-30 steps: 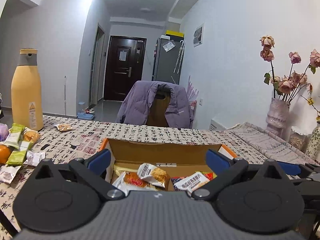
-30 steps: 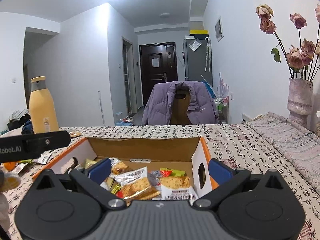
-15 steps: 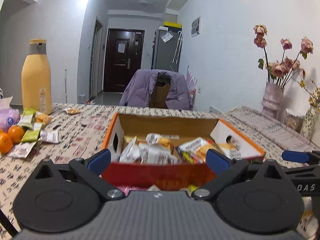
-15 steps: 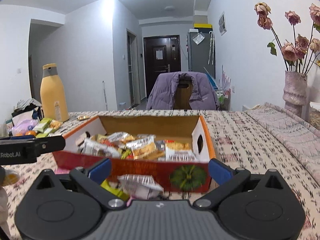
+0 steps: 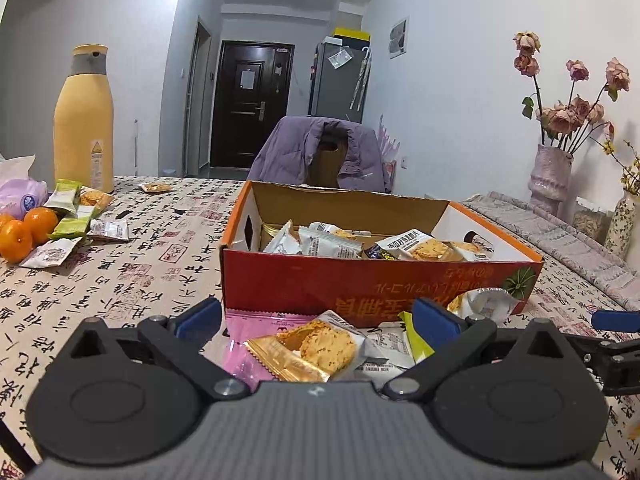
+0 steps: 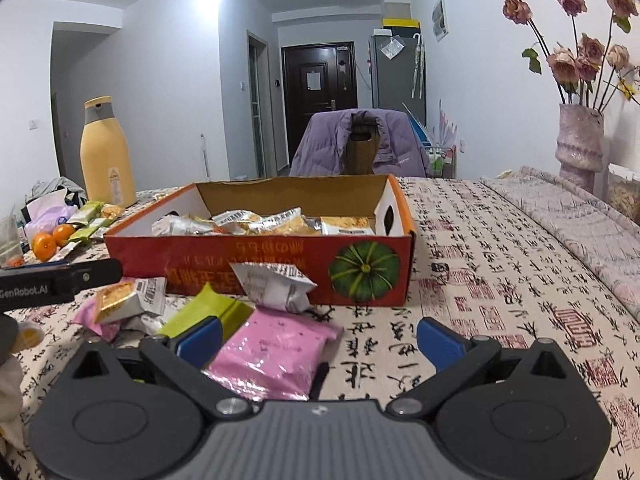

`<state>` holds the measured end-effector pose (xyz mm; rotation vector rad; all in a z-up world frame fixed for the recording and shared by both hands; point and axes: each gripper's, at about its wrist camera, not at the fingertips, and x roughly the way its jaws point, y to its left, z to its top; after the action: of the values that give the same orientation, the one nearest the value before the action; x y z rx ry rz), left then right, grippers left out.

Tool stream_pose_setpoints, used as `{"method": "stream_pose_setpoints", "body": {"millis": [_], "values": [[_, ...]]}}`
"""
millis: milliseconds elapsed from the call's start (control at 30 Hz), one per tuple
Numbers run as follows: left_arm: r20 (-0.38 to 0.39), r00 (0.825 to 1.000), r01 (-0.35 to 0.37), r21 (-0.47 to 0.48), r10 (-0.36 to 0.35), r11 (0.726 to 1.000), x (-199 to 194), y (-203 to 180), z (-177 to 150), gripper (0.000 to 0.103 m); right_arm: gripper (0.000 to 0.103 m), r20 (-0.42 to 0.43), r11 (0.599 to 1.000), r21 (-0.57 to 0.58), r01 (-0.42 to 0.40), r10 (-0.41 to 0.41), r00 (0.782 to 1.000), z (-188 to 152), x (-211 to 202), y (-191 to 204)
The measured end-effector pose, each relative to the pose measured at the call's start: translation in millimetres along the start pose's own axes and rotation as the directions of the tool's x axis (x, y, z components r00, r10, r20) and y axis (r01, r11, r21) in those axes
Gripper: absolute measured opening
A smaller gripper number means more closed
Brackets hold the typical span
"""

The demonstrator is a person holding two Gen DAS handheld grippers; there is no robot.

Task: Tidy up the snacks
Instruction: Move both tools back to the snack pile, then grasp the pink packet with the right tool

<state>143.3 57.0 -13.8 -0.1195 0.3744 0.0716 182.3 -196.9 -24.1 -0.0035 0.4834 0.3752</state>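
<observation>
On the tabletop sat a snack-filled box; both grippers, left and right, hovered with jaws released over loose packets.

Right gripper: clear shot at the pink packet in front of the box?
Probably yes. The right gripper is open, and the pink packet lies flat on the tablecloth just ahead between its fingers, uncovered, with the white packet beyond it.

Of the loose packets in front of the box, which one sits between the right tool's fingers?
The pink packet. It lies flat between the open right tool, while the green packet and white packet sit nearer the box.
</observation>
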Motion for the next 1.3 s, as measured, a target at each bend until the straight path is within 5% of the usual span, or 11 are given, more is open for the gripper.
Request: {"method": "stream_pose_setpoints", "body": {"millis": [767,1300], "values": [[0.034,0.999,0.021,-0.006,-0.021,1.000,-4,1,-4,0.103,0.103,-0.047,1.000,0.003,0.025,-0.025,0.999,1,14,9],[0.031,0.999,0.023,-0.020,-0.022,1.000,-3,4,-4,0.103,0.103,-0.221,0.995,-0.001,0.103,-0.101,0.970,6,69,31]]}}
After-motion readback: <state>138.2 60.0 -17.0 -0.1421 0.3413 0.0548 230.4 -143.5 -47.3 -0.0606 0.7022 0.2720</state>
